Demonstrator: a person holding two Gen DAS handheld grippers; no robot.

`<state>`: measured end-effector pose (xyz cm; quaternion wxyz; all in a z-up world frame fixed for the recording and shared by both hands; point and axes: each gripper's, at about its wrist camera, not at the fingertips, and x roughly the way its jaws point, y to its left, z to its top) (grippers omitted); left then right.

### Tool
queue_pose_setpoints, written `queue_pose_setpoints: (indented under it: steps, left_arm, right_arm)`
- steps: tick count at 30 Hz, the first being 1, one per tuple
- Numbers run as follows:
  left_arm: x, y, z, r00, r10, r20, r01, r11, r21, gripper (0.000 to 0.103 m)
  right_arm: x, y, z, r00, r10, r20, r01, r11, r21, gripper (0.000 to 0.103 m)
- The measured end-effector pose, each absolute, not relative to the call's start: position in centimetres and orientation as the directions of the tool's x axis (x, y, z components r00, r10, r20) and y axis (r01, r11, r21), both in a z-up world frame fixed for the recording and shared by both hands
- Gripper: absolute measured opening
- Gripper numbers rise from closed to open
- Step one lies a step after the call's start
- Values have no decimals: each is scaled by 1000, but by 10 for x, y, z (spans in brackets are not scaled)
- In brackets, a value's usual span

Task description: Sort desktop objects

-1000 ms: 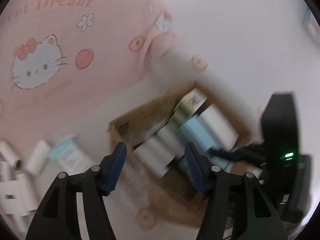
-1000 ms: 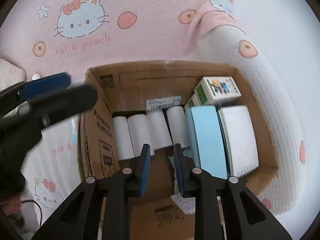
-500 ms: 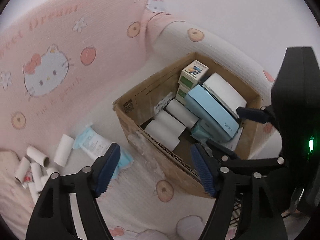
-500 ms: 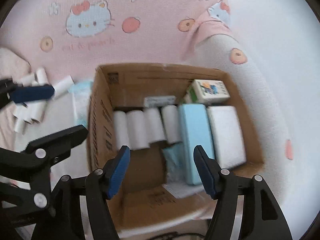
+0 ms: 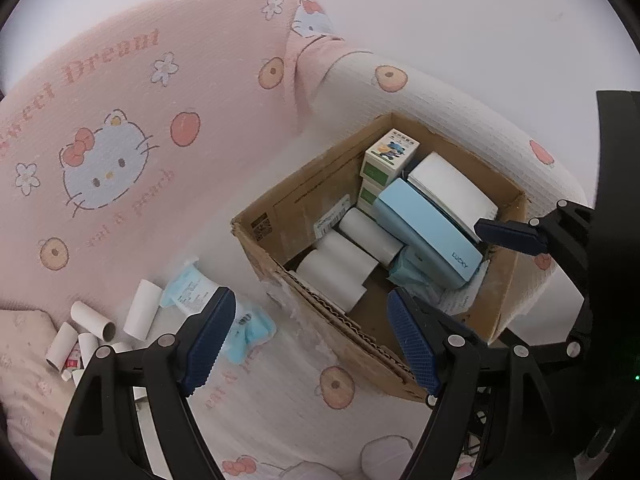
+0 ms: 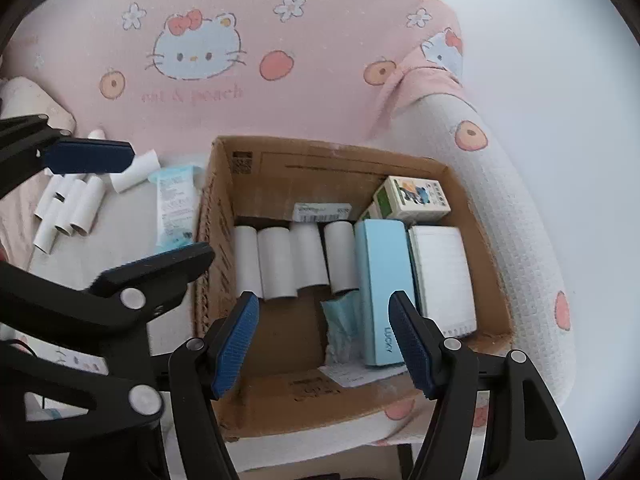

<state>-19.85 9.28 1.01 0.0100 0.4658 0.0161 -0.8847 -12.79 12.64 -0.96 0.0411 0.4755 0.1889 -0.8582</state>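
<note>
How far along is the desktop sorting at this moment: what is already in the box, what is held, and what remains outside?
Done: four white rolls, a blue case and small cartons lie in the cardboard box. In hand: nothing; the left gripper and right gripper are open, the right's jaws just widened. Left: loose paper tubes and a blue packet beside the box.

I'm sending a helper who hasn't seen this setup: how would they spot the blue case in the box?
Look in the open cardboard box on the pink cartoon blanket. Right of the row of white paper rolls lies a long pale-blue case, beside a white notebook. Only it has LUCKY printed on its near end.
</note>
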Motion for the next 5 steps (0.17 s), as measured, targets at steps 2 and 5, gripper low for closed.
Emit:
queue_pose_setpoints:
  steps: [2,5]
  left_arm:
    - [-198,93,12,-575,-8,-818,33,-999,-14,81]
    - [-198,92,12,-578,-4,-816,31,-999,-17,81]
  right_arm:
    - [-128,125,-8,-551,94,-829,253,-928,-274,65]
    - [-128,123,-7,-560,88,-824,256,-927,-273,65]
